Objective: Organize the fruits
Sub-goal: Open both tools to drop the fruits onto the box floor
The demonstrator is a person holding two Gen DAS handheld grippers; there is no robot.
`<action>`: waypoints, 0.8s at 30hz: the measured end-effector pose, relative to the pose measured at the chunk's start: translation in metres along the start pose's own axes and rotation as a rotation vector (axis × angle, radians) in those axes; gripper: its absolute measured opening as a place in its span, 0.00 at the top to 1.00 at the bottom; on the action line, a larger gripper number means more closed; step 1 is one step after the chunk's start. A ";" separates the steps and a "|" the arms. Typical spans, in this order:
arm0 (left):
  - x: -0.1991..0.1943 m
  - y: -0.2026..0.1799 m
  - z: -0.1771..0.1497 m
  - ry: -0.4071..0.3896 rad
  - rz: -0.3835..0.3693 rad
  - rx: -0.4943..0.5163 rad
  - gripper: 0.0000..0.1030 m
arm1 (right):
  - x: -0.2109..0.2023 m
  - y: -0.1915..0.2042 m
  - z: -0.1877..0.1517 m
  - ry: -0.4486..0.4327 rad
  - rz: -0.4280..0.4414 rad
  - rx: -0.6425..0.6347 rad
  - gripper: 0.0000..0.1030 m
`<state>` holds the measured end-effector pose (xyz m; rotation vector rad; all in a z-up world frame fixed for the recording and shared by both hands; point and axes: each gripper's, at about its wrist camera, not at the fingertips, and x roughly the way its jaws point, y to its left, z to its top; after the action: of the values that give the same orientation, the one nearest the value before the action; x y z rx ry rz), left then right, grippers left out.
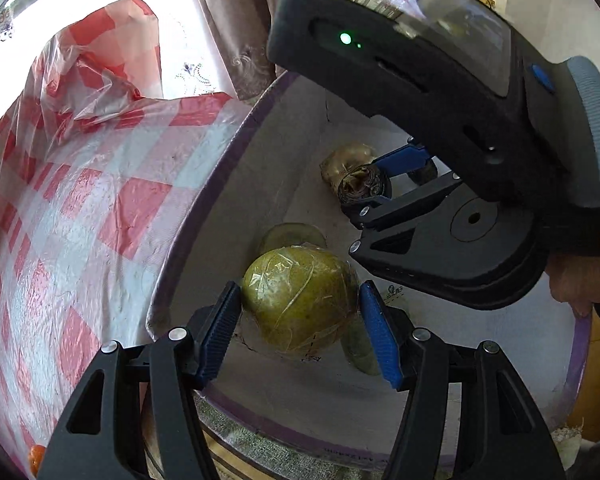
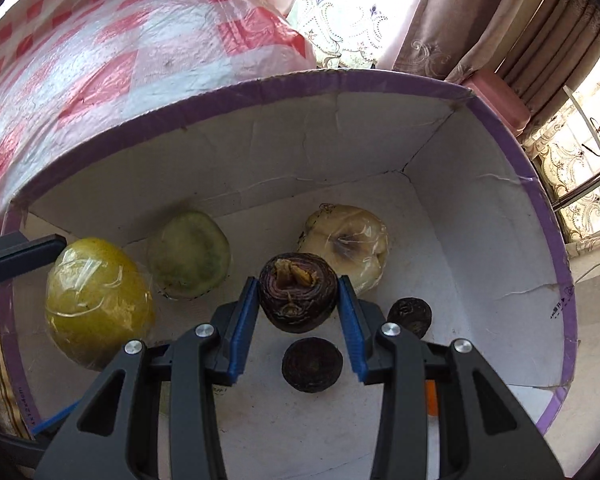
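White cardboard box (image 2: 480, 240) w/ purple rim holds wrapped fruits (image 2: 96, 304) & dark ones (image 2: 312, 364).

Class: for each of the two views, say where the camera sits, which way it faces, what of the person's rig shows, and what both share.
Left wrist: sits behind the left gripper, facing down into the box; right gripper visible.
Right wrist: behind the right gripper, facing into the box; one left fingertip shows.
Shared: yellow-green fruit, dark fruit.

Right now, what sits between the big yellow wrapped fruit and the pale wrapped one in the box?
In the right wrist view, a round green fruit lies between the yellow fruit and the pale fruit, toward the box's back wall.
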<state>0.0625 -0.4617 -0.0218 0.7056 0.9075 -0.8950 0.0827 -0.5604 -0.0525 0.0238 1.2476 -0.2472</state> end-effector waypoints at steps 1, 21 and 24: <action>0.005 0.000 0.000 0.016 0.001 0.002 0.43 | 0.002 0.001 0.000 0.007 -0.005 -0.004 0.61; 0.026 -0.021 -0.007 0.065 0.082 0.065 0.37 | 0.019 0.010 -0.006 0.061 -0.016 -0.021 0.37; 0.023 -0.017 -0.007 0.051 0.076 0.061 0.29 | 0.016 0.009 -0.002 0.053 -0.018 -0.016 0.36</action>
<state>0.0526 -0.4712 -0.0480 0.8131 0.8961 -0.8434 0.0869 -0.5538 -0.0693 0.0053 1.3033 -0.2538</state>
